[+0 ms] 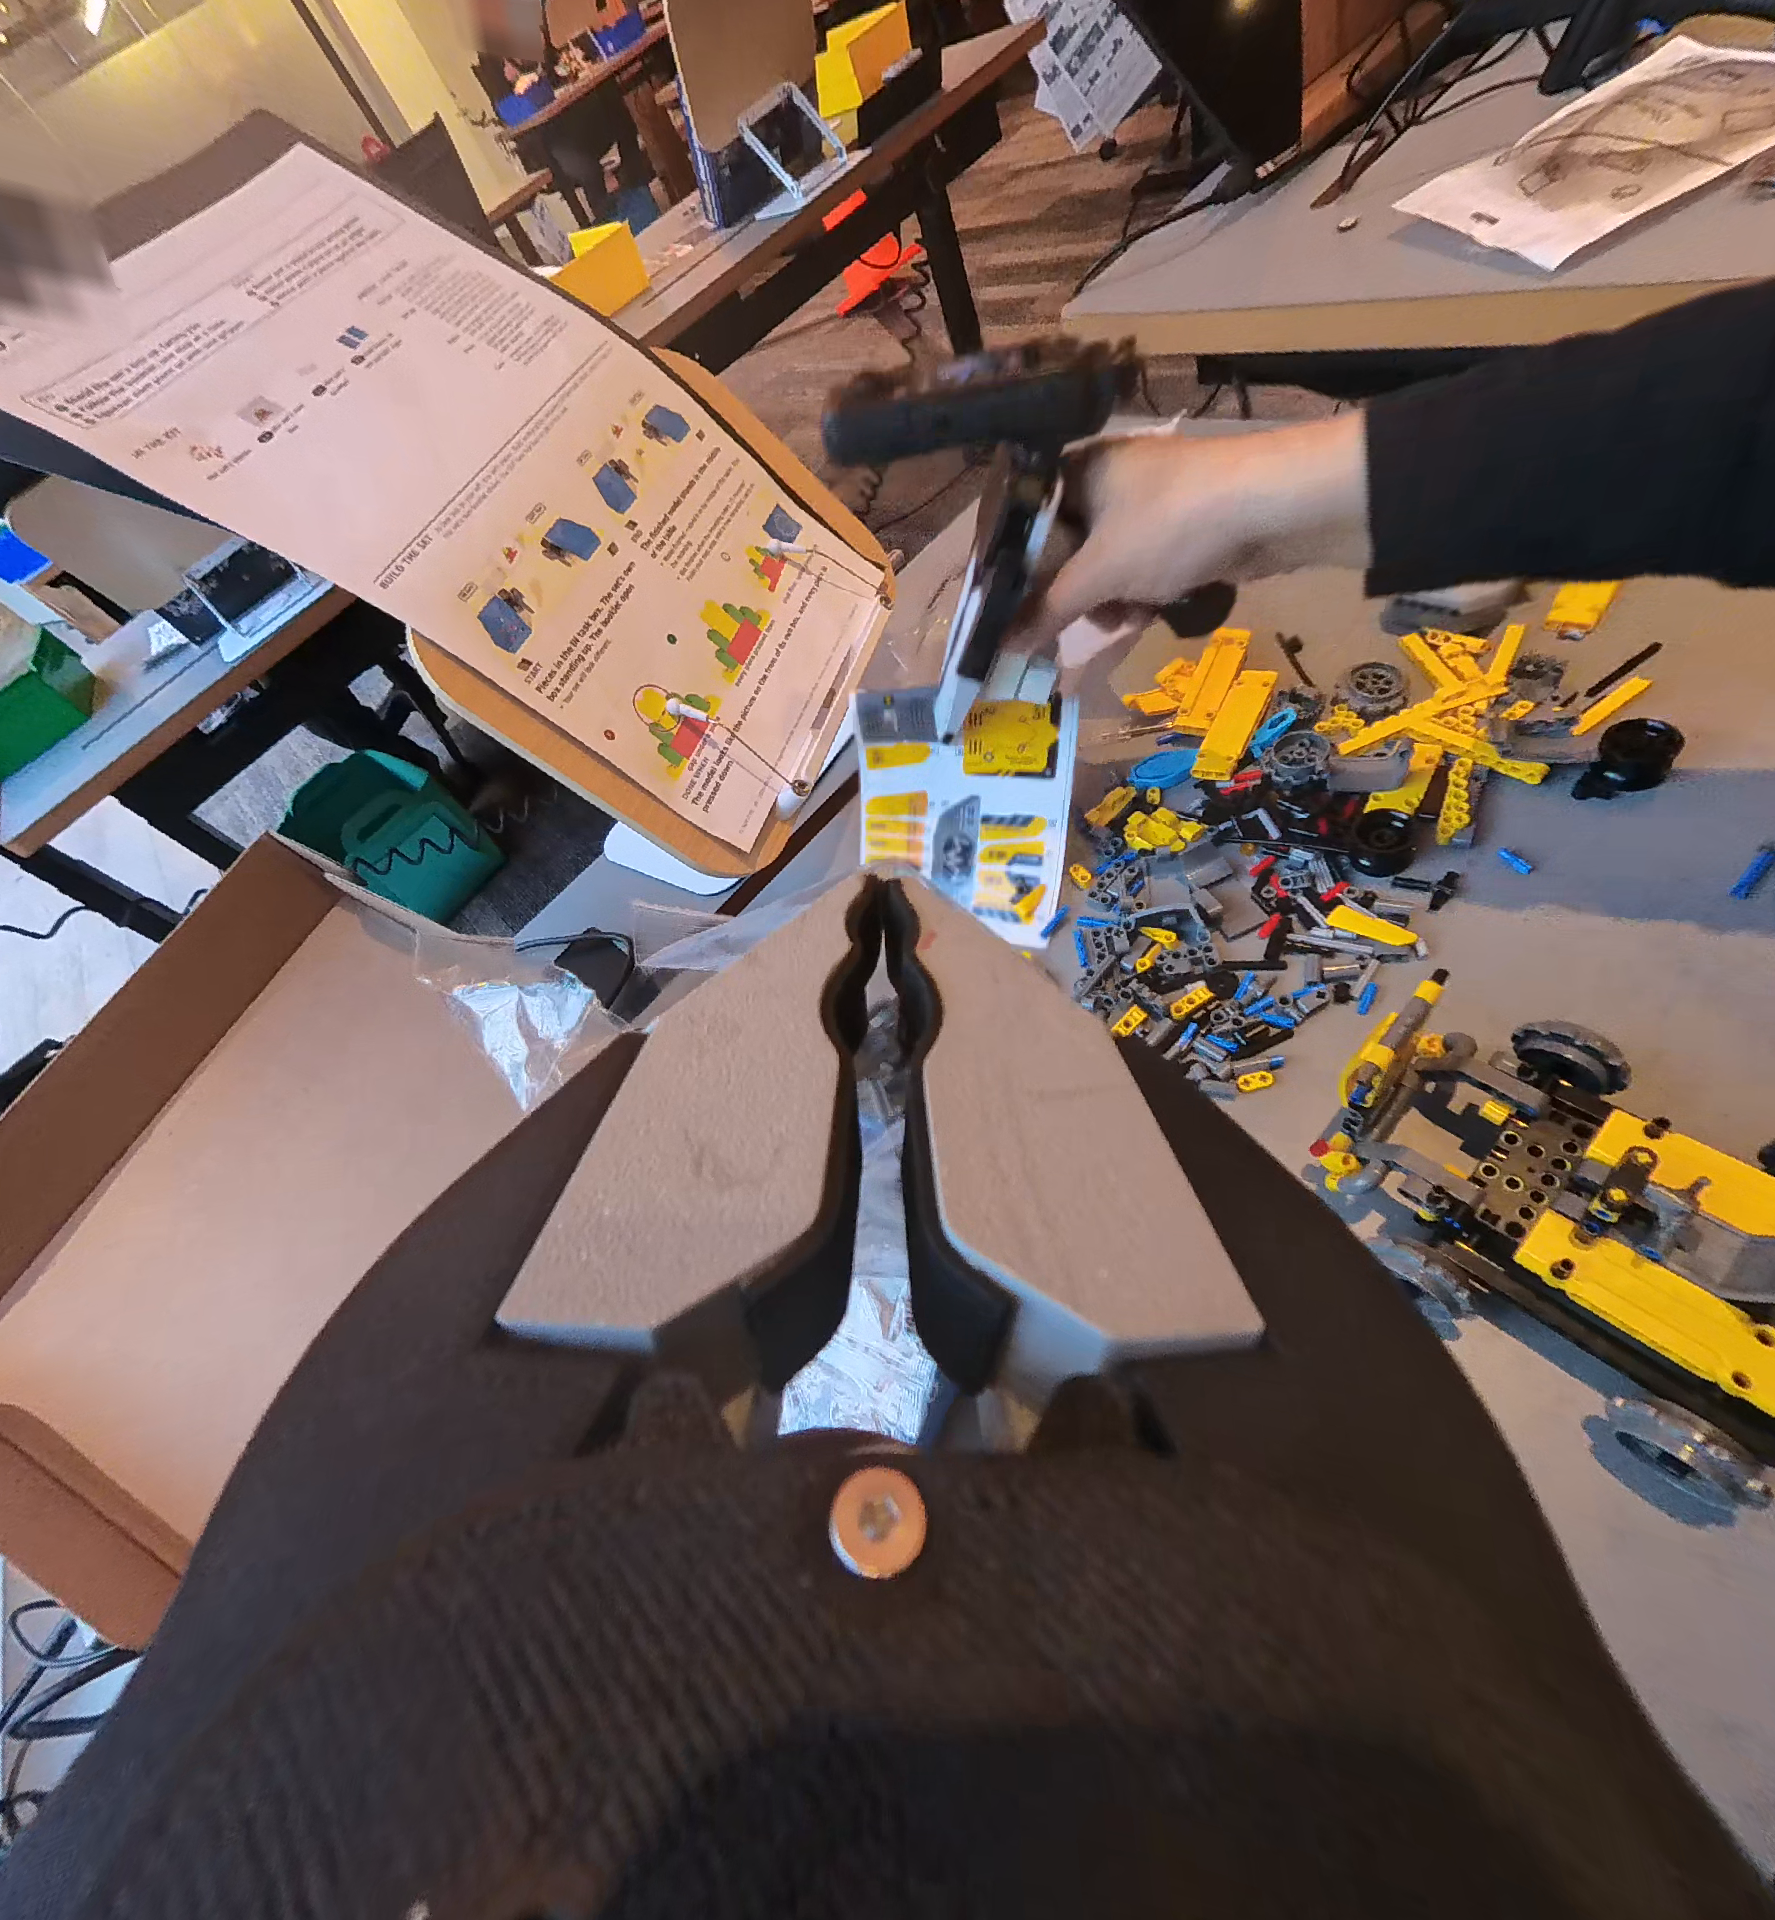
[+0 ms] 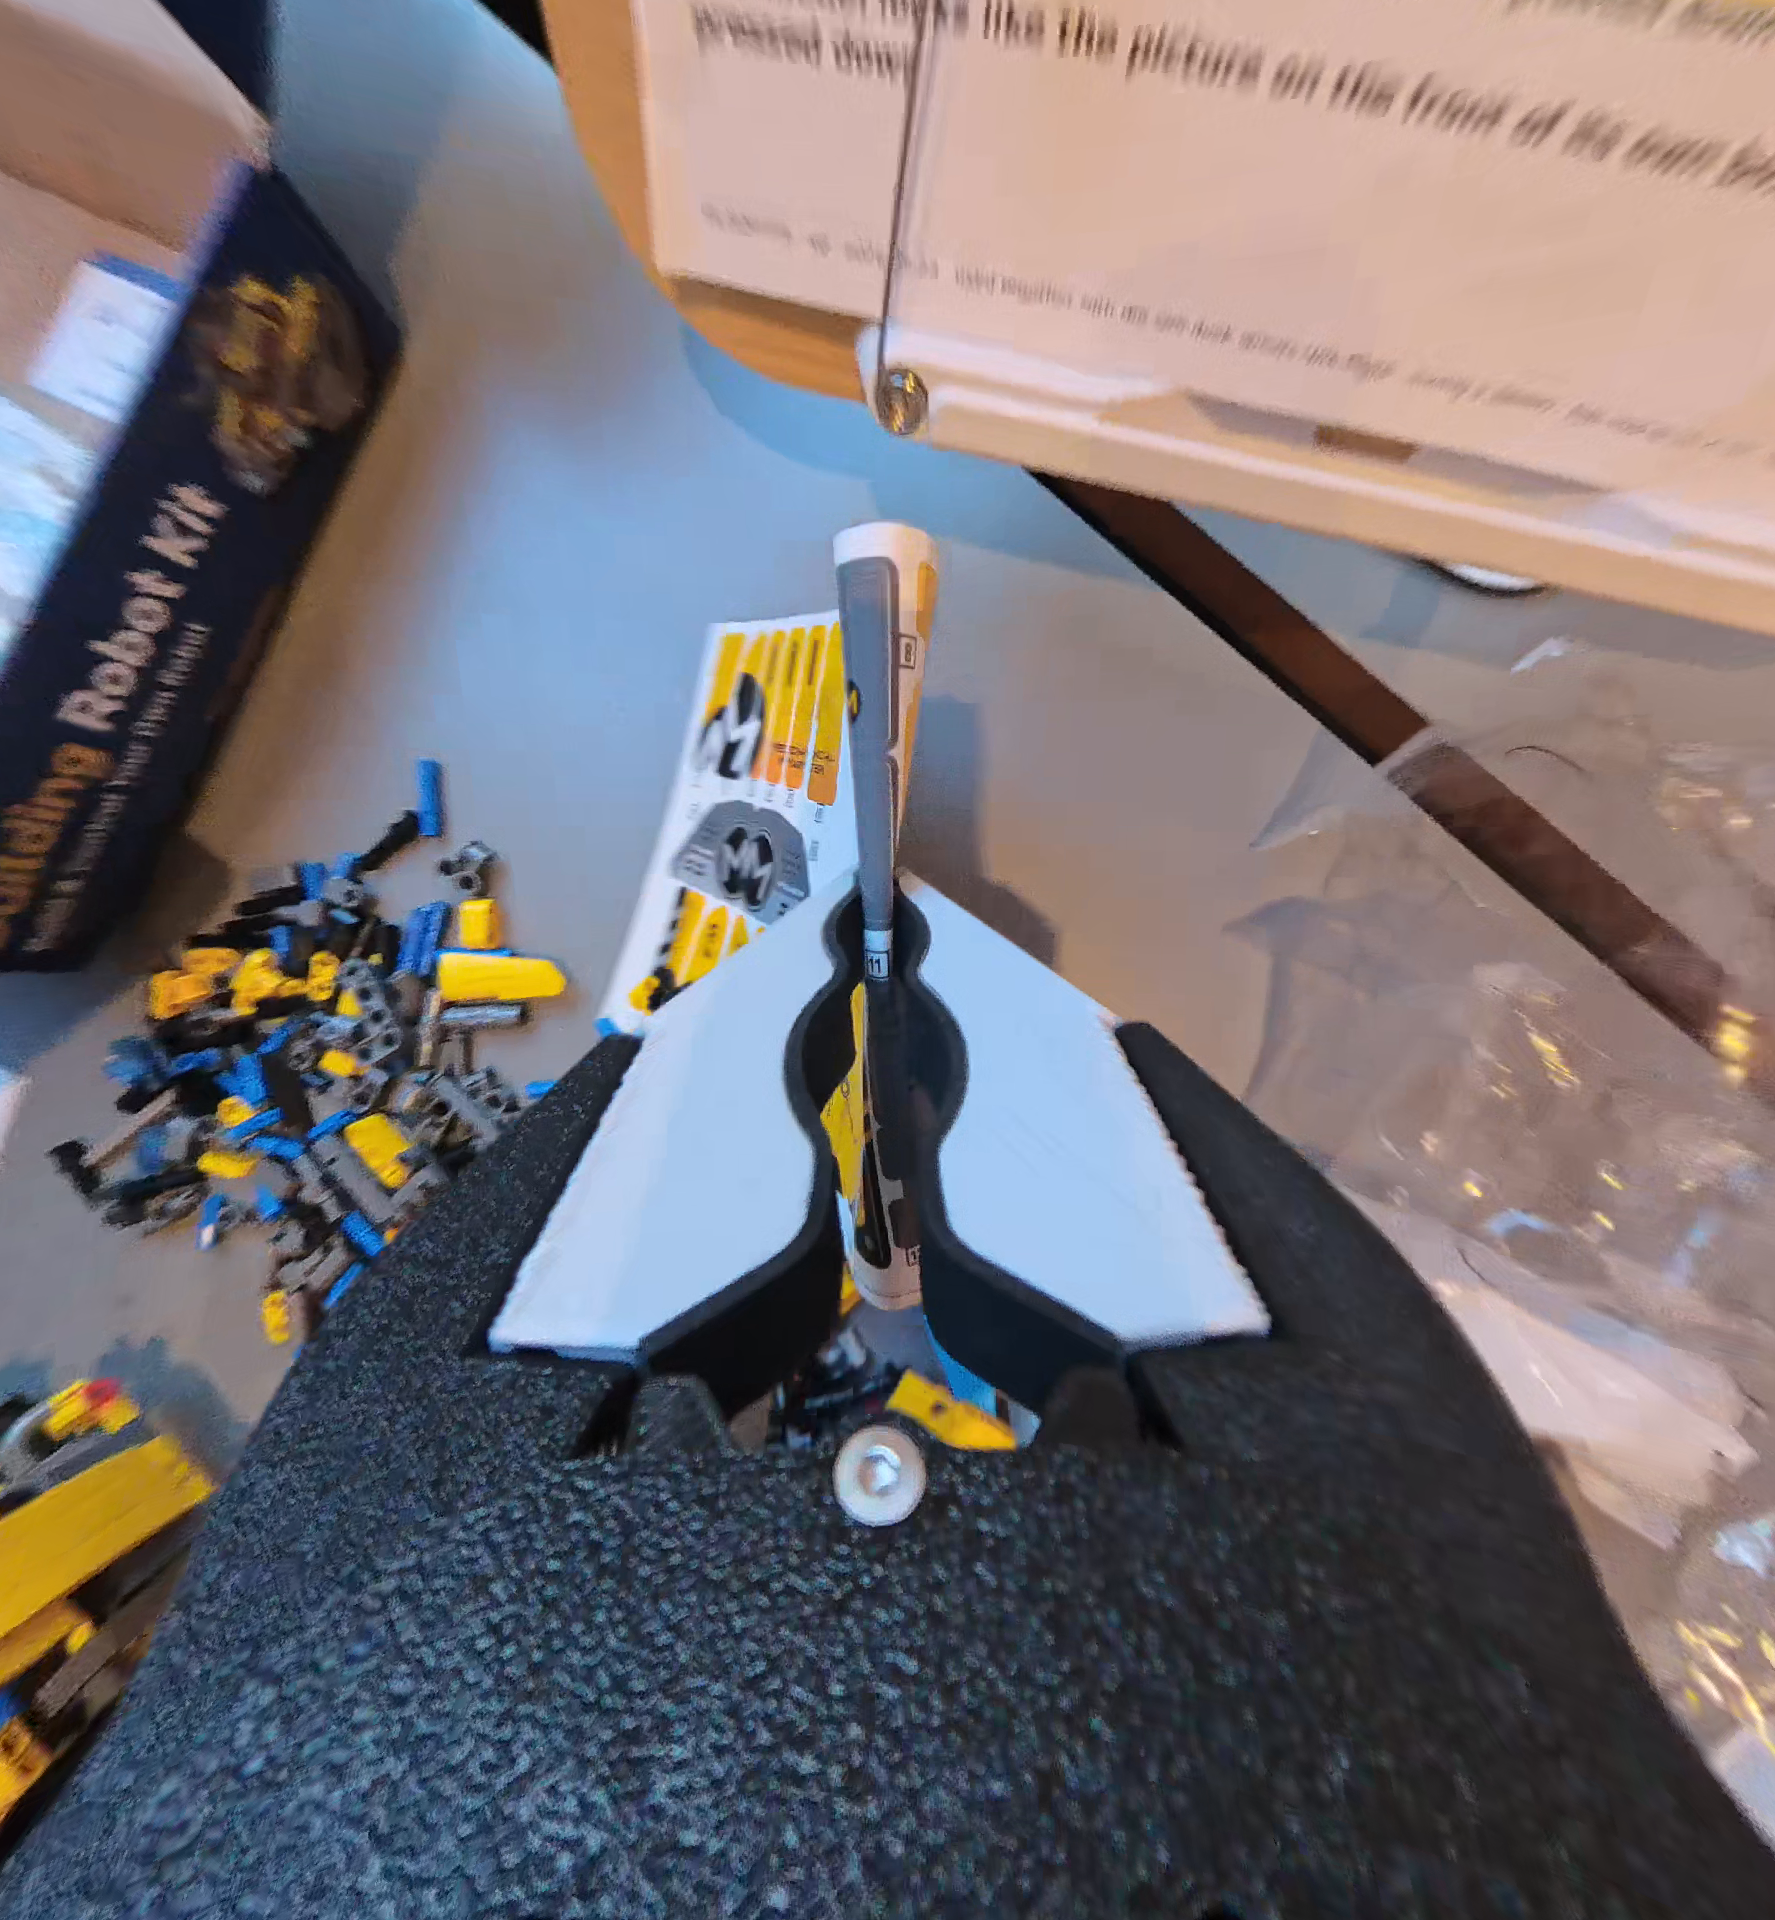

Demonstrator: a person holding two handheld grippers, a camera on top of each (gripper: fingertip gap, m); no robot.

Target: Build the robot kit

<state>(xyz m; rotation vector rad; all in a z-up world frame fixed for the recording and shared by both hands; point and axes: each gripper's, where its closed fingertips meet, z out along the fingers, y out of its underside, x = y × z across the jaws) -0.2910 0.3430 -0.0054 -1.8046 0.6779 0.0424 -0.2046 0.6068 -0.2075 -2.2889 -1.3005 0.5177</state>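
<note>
My right gripper (image 2: pixel 883 894) is shut on a white sticker sheet (image 2: pixel 748 790) with yellow and grey stickers; the pinched part runs edge-on between the pads. In the left wrist view this gripper (image 1: pixel 997 696), held by a hand, grips the sheet (image 1: pixel 966 821) at its top edge, so the sheet hangs over the grey table (image 1: pixel 1641 956). My left gripper (image 1: pixel 881 888) is shut, with the film of a clear plastic bag (image 1: pixel 519 1018) running up to its tips. Small parts show through the gap below the fingers.
A pile of loose yellow, blue and grey building pieces (image 1: pixel 1278 883) lies on the table, with a partly built yellow car (image 1: pixel 1589 1226) to the right. An open cardboard box (image 1: pixel 187 1195) sits left. An instruction sheet on a tilted stand (image 1: pixel 467 488) rises behind. A dark blue box (image 2: pixel 135 623) stands by the pile. Tip to tip, the grippers are about 35 cm apart.
</note>
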